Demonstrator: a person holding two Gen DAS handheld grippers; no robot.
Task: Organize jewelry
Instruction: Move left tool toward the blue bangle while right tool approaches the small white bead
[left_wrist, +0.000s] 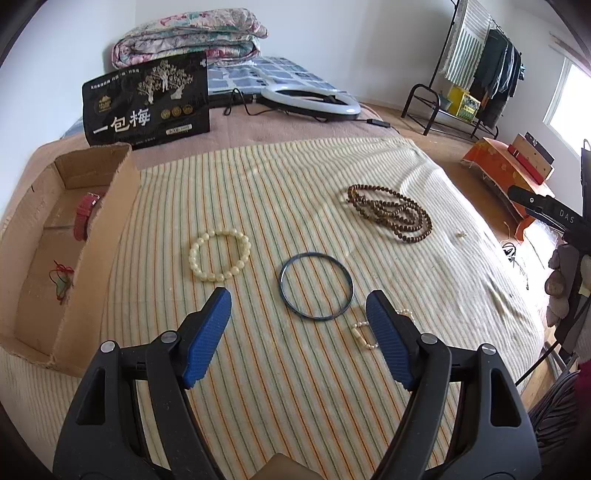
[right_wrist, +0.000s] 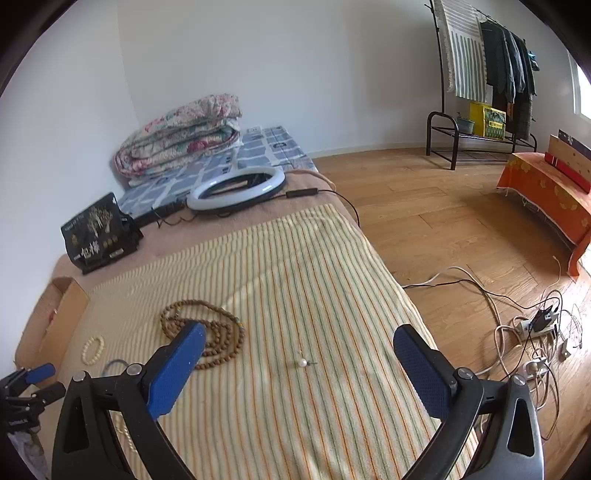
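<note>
On the striped cloth (left_wrist: 258, 184) lie a cream bead bracelet (left_wrist: 219, 254), a dark blue bangle (left_wrist: 316, 285), a brown bead necklace (left_wrist: 391, 212), a small pearl chain (left_wrist: 364, 334) and a tiny pearl earring (left_wrist: 460, 233). My left gripper (left_wrist: 298, 310) is open and empty, just short of the bangle. A cardboard box (left_wrist: 92, 258) at left holds a red watch (left_wrist: 84, 217) and a red-string pendant (left_wrist: 61, 280). My right gripper (right_wrist: 299, 343) is open and empty above the pearl earring (right_wrist: 303, 362), with the brown necklace (right_wrist: 207, 332) at its left finger.
A black snack bag (left_wrist: 147, 99), a ring light (left_wrist: 314, 98) with cable and a folded quilt (left_wrist: 188, 37) sit at the far end of the bed. To the right are wood floor, cables and a power strip (right_wrist: 535, 325), a clothes rack (right_wrist: 480, 74) and an orange-draped bench (right_wrist: 546, 192).
</note>
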